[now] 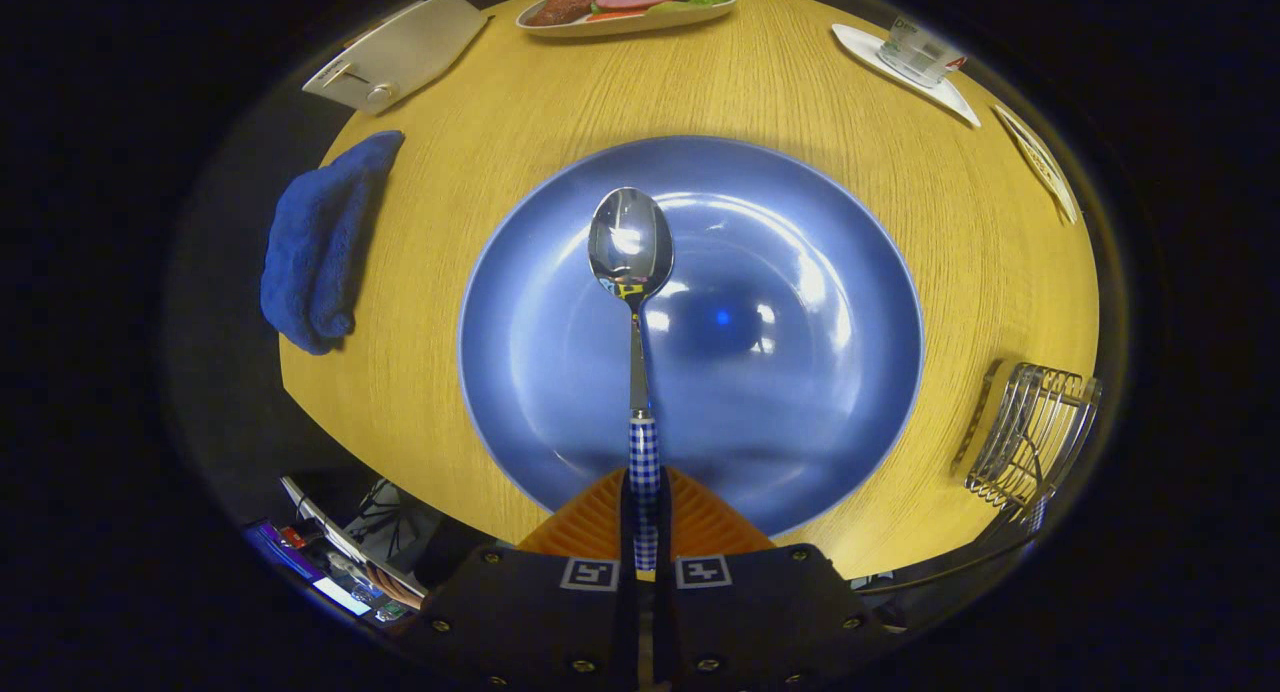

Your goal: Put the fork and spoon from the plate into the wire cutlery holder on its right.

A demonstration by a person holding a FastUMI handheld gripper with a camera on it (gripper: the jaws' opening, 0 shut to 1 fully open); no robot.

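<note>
My gripper (645, 517) is shut on the checkered blue-and-white handle of a metal spoon (632, 272). The spoon sticks straight out ahead of the fingers, its bowl held up over the big blue plate (800, 392) on the round wooden table. The wire cutlery holder (1030, 432) stands to the right of the plate, near the table's edge. A checkered handle like the spoon's pokes out at the holder's near side (1037, 512); what it belongs to I cannot tell.
A folded blue cloth (320, 242) lies left of the plate. Beyond the plate sit a white napkin box (400, 52), a dish of food (628, 4) and a glass on a white saucer (915, 57). The table edge curves close below the plate.
</note>
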